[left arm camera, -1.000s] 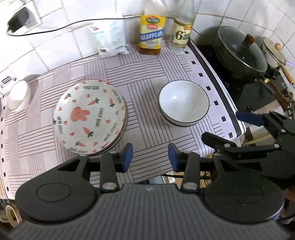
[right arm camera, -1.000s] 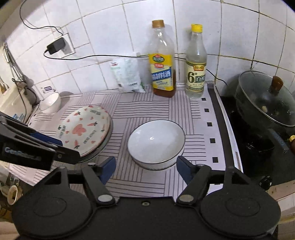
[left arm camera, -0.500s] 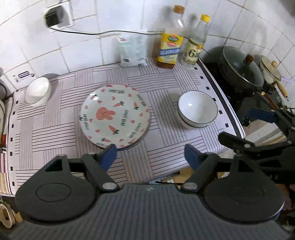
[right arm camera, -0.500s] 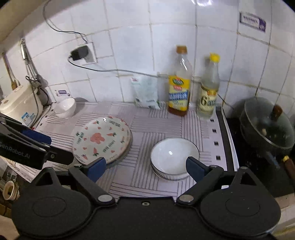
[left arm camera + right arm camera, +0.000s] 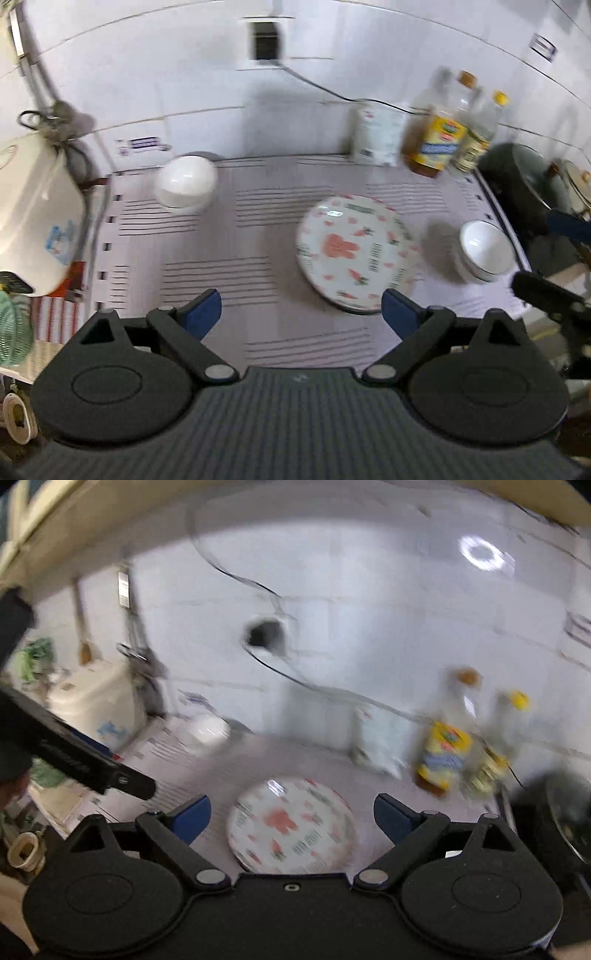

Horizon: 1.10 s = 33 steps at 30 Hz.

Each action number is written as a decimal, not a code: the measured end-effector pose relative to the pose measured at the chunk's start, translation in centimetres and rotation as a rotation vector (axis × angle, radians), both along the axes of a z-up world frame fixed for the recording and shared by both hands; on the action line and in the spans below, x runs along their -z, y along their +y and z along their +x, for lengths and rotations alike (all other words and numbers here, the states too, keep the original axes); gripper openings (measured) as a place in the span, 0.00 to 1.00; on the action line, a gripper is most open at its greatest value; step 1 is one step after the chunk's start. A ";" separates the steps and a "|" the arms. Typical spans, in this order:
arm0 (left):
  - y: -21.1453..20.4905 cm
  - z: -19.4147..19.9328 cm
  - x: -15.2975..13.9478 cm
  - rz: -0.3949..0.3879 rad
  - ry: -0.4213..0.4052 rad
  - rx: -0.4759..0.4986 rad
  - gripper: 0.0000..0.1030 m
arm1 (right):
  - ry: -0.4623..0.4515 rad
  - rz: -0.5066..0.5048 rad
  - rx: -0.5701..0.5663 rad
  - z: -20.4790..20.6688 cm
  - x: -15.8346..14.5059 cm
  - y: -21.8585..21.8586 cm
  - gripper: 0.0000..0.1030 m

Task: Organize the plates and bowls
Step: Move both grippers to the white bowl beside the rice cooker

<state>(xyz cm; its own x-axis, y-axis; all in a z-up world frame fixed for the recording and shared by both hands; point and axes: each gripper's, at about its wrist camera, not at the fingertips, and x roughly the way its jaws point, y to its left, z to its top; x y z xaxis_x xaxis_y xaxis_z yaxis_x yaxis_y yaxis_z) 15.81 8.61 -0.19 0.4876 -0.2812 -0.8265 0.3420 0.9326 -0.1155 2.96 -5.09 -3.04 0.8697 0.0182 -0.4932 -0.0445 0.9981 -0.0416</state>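
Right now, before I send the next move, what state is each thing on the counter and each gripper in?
Left gripper: jaws wide after just opening, nothing between them.
Right gripper: jaws wide after just opening, empty.
Rabbit plate: face up on the mat, empty.
Bowls: stacked right of the plate, upright, top one empty.
Small white bowl: apart, near the wall.
Pan: lid on.
Two bottles: upright, capped.
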 end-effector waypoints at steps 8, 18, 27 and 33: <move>7.0 5.0 1.9 -0.030 0.014 -0.019 0.92 | -0.057 0.016 -0.054 4.8 0.6 5.5 0.94; 11.5 13.5 6.3 -0.063 0.054 -0.018 0.91 | -0.037 0.002 -0.078 13.9 6.9 11.1 0.94; 11.7 20.4 11.7 -0.104 0.087 -0.042 0.90 | -0.006 0.001 -0.144 22.9 13.9 15.0 0.94; 10.6 24.6 15.8 -0.080 0.092 -0.047 0.88 | 0.055 0.016 -0.106 28.4 18.7 15.6 0.94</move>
<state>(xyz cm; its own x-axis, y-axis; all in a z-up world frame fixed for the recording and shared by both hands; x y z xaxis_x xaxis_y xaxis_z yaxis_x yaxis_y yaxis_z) 40.40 19.20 -15.94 0.4250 -0.3263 -0.8443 0.2828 0.9339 -0.2186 31.37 10.52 -21.72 0.8341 0.1171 -0.5390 -0.1517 0.9882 -0.0200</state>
